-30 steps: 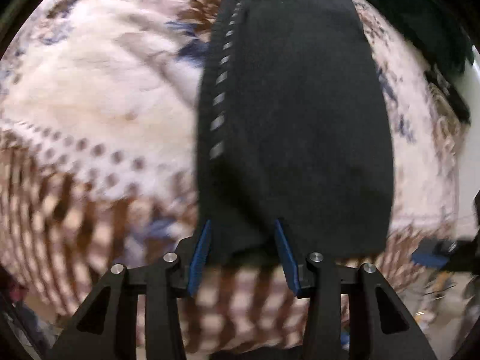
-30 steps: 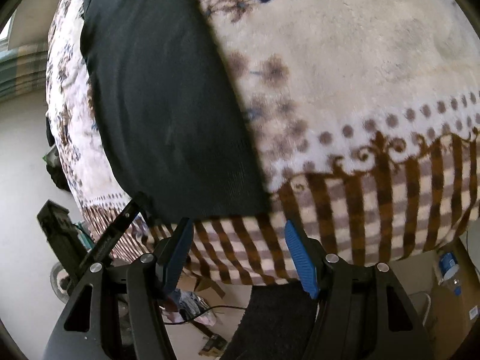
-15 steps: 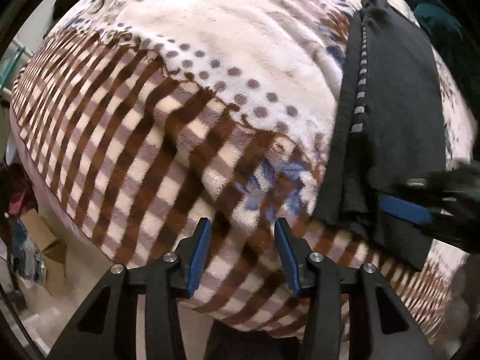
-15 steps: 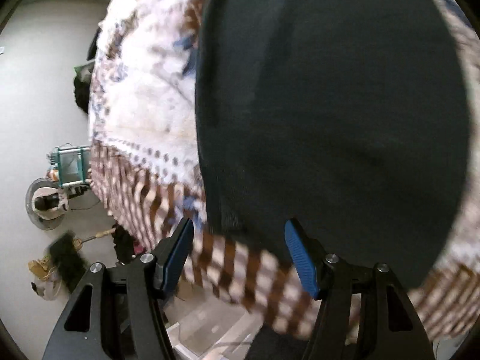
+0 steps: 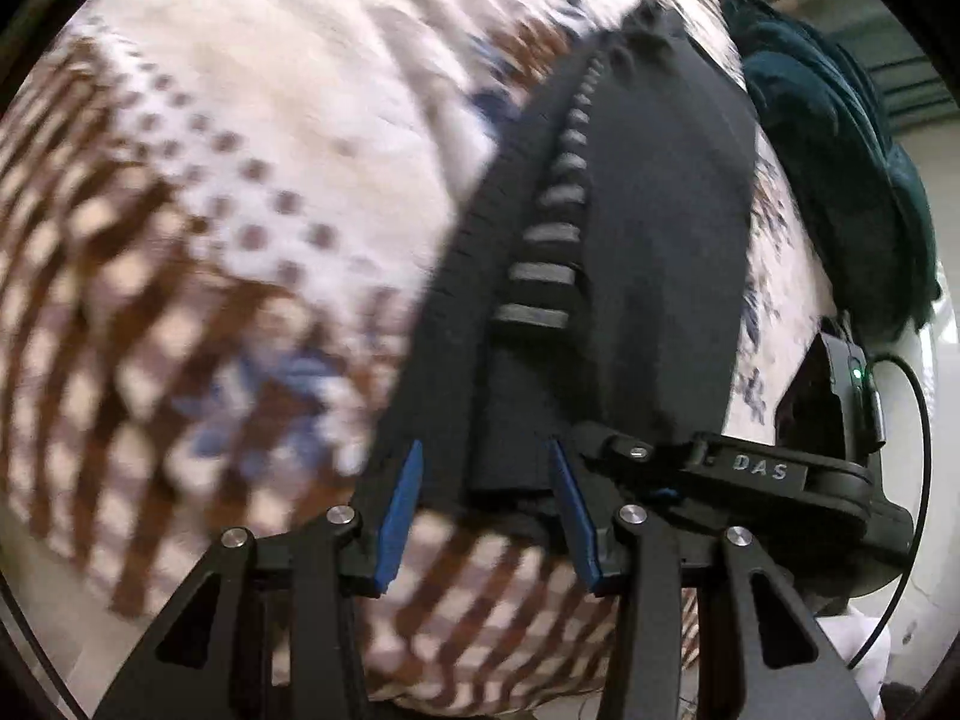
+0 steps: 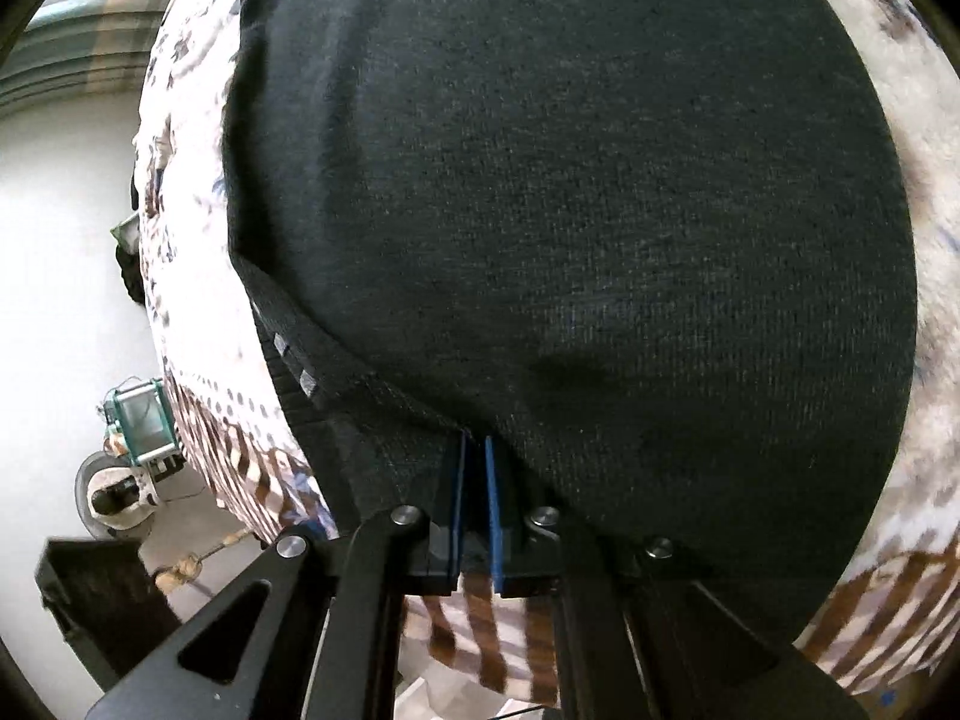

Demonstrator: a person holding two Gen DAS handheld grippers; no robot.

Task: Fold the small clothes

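Note:
A folded black knit garment [image 5: 648, 252] with a grey-striped edge lies on a patterned blanket [image 5: 240, 180]. My left gripper [image 5: 486, 468] is open, its blue pads either side of the garment's near edge. My right gripper [image 6: 474, 450] is shut on the garment's near edge [image 6: 570, 210]; the cloth drapes over its fingers. The right gripper's body also shows in the left wrist view [image 5: 750, 474], beside the left gripper.
The blanket [image 6: 198, 408] covers a bed, with brown checks along its near edge. A dark teal cloth pile [image 5: 840, 168] lies at the far right. Floor with clutter [image 6: 126, 456] lies to the left below the bed edge.
My right gripper has closed on the garment's near edge. My left gripper has swung back right, bringing its open pads to the garment's edge beside the right gripper.

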